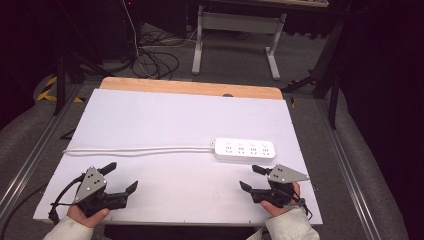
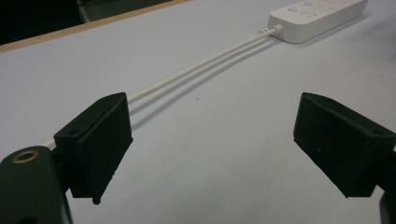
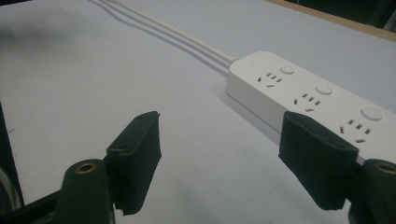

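Note:
A white power strip (image 1: 244, 150) with several sockets and round buttons lies flat on the white table (image 1: 165, 120), right of centre. Its white cord (image 1: 135, 149) runs left across the table to the left edge. My left gripper (image 1: 120, 177) rests open near the front left, jaws wide apart with nothing between them; in the left gripper view (image 2: 215, 144) the cord (image 2: 201, 67) leads away to the strip (image 2: 317, 16). My right gripper (image 1: 251, 178) is open at the front right, just in front of the strip (image 3: 308, 100), nothing between its jaws (image 3: 219, 158).
The white board lies on a wooden tabletop whose far edge (image 1: 190, 87) shows. Beyond it stand a white desk frame (image 1: 235, 35) and tangled cables (image 1: 155, 62) on the grey floor. Metal rails (image 1: 30, 155) run along both sides.

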